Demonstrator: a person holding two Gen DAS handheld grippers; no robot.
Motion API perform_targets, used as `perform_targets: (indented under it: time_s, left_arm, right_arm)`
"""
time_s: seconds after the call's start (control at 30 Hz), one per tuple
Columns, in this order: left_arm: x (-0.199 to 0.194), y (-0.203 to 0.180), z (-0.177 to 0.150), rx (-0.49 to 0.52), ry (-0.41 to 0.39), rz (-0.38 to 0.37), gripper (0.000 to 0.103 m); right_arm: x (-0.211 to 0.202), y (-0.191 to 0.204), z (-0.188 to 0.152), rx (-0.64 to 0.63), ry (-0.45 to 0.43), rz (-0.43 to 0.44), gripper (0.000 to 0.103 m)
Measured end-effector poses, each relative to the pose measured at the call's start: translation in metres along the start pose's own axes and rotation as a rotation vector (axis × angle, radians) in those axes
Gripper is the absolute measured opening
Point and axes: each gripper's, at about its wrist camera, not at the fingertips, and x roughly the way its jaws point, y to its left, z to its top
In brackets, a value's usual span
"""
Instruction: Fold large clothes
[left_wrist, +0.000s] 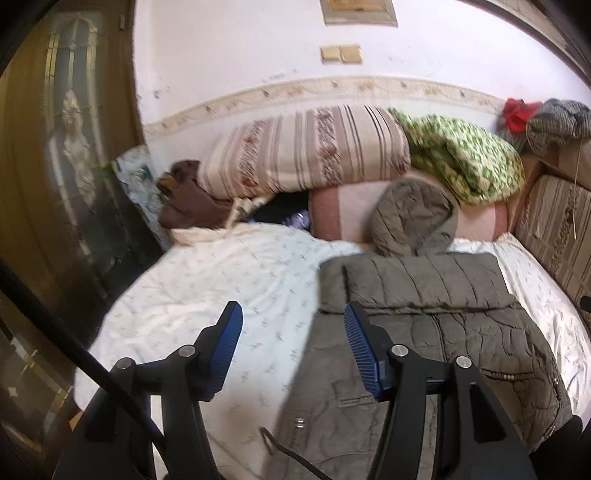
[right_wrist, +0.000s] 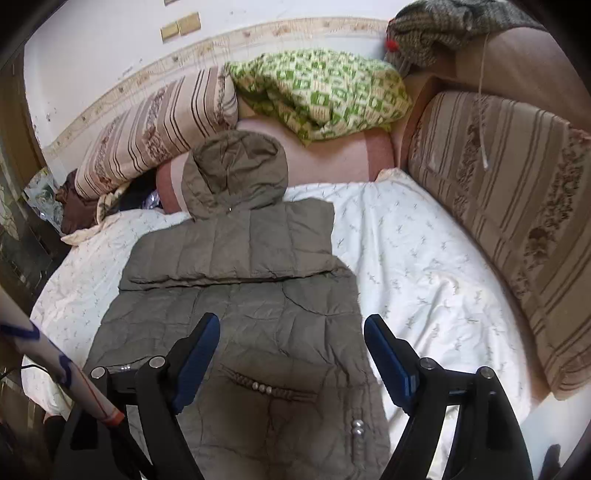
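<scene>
An olive-grey quilted hooded coat (right_wrist: 236, 295) lies flat on a white patterned bedspread (right_wrist: 424, 266), its sleeves folded across the chest and its hood (right_wrist: 236, 173) at the far end against the pillows. The coat also shows in the left wrist view (left_wrist: 424, 332). My left gripper (left_wrist: 291, 314) is open and empty, hovering over the coat's left edge, with the bedspread (left_wrist: 221, 288) under its left finger. My right gripper (right_wrist: 291, 325) is open and empty above the coat's lower right part.
A striped bolster (right_wrist: 155, 129), a green patterned blanket (right_wrist: 325, 88) and a pink pillow (right_wrist: 332, 158) are piled at the head of the bed. A striped cushion (right_wrist: 517, 229) lines the right side. A dark cabinet (left_wrist: 55, 166) stands on the left.
</scene>
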Motion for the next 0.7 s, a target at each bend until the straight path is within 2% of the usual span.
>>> perform_targets:
  time_s: [0.2, 0.33, 0.57, 0.63, 0.7]
  left_arm:
    - [-0.043, 0.028, 0.011, -0.017, -0.088, 0.048, 0.058]
    - [-0.078, 0.05, 0.026, -0.014, -0.189, 0.118, 0.058]
    - [-0.141, 0.097, 0.059, -0.059, -0.405, 0.258, 0.082]
    - [-0.143, 0.104, 0.062, -0.071, -0.427, 0.287, 0.086]
    - [-0.136, 0.108, 0.06, -0.089, -0.413, 0.295, 0.086]
  right_arm:
    - [-0.044, -0.003, 0.008, 0.008, -0.074, 0.002, 0.086]
    - [-0.073, -0.003, 0.021, 0.006, -0.137, 0.003, 0.086]
    - [-0.129, -0.012, 0.059, 0.005, -0.288, -0.053, 0.09]
    - [-0.145, -0.015, 0.072, 0.009, -0.335, -0.086, 0.093]
    - [-0.15, -0.017, 0.083, 0.012, -0.352, -0.108, 0.094]
